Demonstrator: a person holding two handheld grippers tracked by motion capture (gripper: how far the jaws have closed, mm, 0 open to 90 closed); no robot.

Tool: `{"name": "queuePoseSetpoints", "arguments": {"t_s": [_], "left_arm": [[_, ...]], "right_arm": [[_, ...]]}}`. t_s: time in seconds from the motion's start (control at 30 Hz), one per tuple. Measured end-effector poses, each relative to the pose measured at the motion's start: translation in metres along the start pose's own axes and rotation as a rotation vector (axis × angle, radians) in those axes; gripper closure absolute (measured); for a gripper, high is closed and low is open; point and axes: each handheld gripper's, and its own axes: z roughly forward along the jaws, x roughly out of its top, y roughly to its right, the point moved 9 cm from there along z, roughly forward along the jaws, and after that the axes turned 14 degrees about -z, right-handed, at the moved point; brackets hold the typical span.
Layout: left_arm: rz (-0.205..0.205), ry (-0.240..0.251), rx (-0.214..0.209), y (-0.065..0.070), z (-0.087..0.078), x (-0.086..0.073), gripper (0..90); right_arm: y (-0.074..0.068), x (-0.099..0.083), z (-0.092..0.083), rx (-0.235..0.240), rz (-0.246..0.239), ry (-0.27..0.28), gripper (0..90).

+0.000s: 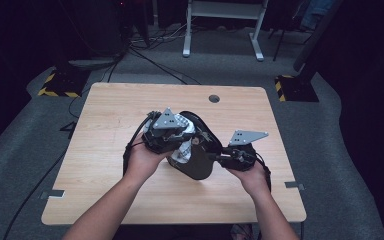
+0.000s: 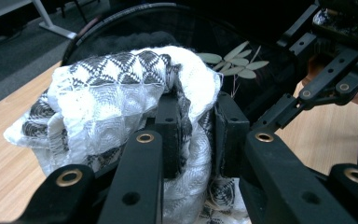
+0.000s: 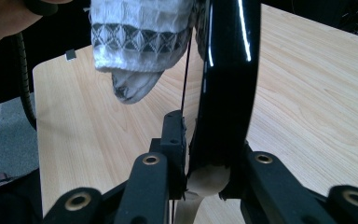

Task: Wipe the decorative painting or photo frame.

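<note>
A white cloth (image 1: 182, 150) with black diamond bands is bunched over the middle of the wooden table (image 1: 105, 120). My left gripper (image 1: 180, 142) is shut on it; in the left gripper view the jaws (image 2: 196, 126) pinch a fold of the cloth (image 2: 107, 93). Behind it stands a round black thing with a glossy rim (image 1: 197, 165) and sheer mesh painted with pale leaves (image 2: 235, 63). My right gripper (image 1: 212, 156) is shut on that rim (image 3: 228, 70) just above a beige end piece (image 3: 207, 179). The cloth (image 3: 140, 32) hangs beside the rim.
A round cable hole (image 1: 214, 98) sits near the table's far edge. Cables run over the grey floor at the left. A white desk frame (image 1: 220, 30) stands at the back, with yellow-and-black striped bases (image 1: 60, 82) at both far corners.
</note>
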Motion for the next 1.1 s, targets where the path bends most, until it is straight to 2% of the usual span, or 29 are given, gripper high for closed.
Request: {"name": "queuePoseSetpoints", "arguments": {"t_s": [0.1, 0.17, 0.27, 0.33, 0.5, 0.67, 0.97, 1.1], "left_arm": [[0.005, -0.002, 0.005, 0.002, -0.001, 0.004, 75.4], [0.011, 0.012, -0.012, 0.007, -0.004, 0.012, 75.4], [0.042, 0.01, 0.003, 0.012, -0.004, 0.014, 75.4], [0.042, 0.012, -0.004, 0.012, -0.002, 0.011, 75.4], [0.024, -0.021, -0.016, 0.008, 0.006, -0.006, 75.5], [0.023, -0.026, -0.014, 0.006, 0.006, -0.009, 75.5], [0.034, 0.007, -0.003, 0.005, -0.007, 0.016, 75.4], [0.032, 0.014, 0.003, 0.001, -0.008, 0.012, 75.4]], "right_arm": [[0.0, 0.0, 0.0, -0.003, -0.002, -0.001, 77.3], [0.0, 0.0, 0.0, -0.002, -0.002, -0.001, 77.3], [0.0, 0.0, 0.0, 0.001, 0.0, -0.001, 77.4], [0.0, 0.0, 0.0, 0.001, -0.001, -0.001, 77.4], [0.0, 0.0, 0.0, -0.002, 0.0, -0.001, 77.3], [-0.001, 0.0, 0.0, -0.001, 0.0, -0.002, 77.3], [0.0, 0.0, 0.0, 0.001, -0.002, -0.001, 77.4], [0.0, 0.0, 0.0, 0.003, -0.006, -0.001, 77.4]]}}
